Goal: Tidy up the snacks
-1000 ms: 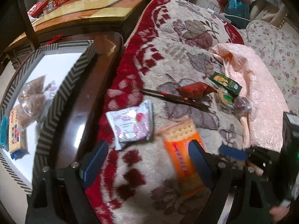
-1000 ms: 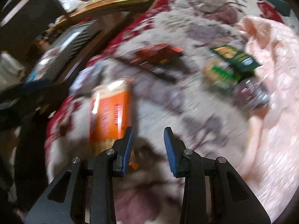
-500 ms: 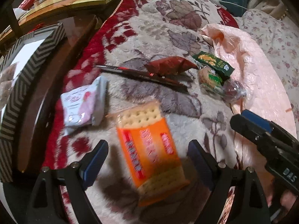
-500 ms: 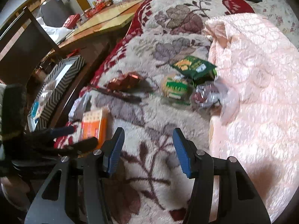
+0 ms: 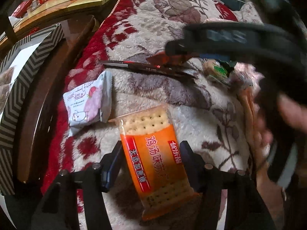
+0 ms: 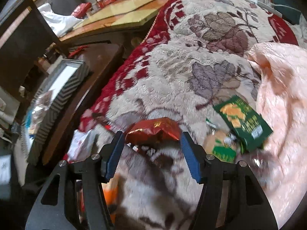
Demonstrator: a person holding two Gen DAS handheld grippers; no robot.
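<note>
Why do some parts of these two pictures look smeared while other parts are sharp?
Left wrist view: the orange cracker pack is crisp, while the other gripper and hand at right are smeared. Right wrist view: the red foil snack is fairly sharp, the green packet and lower edges blur. Both bend like a fishbowl.

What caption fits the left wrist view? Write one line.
Left gripper jaws closing around the orange cracker pack on the floral blanket.
</note>
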